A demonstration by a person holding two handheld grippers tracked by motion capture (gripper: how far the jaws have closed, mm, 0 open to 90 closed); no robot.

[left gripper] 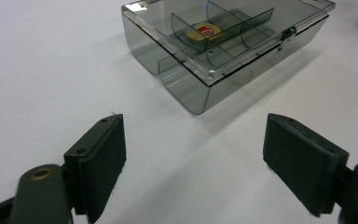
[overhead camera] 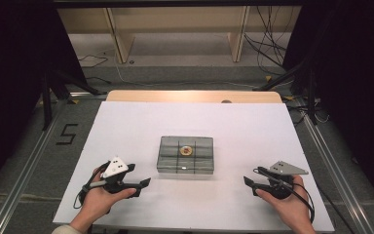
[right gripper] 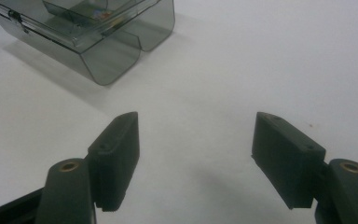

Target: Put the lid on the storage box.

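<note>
Box (overhead camera: 185,154) mid-desk, lid shut, both tools released and clear of it.

Smoky clear plastic organizer box, dividers inside, sits centred on the white desk (overhead camera: 126,131); one small yellow-red item (overhead camera: 186,150) lies in a middle compartment. In the left gripper view the lid looks seated flush and the front latch (left gripper: 286,32) appears closed. Left tool (overhead camera: 139,185) rests near the box's front-left corner, jaws spread wide, nothing between them. Right tool (overhead camera: 253,184) sits off the front-right corner, somewhat farther out, likewise spread and empty. Both point inward at the box, neither touching it. Judgement: work on the box not started. No contact, no grasp, latch untouched. All of it is left: approach, brace the box with one tool, work the latch or lid with the other.
</note>
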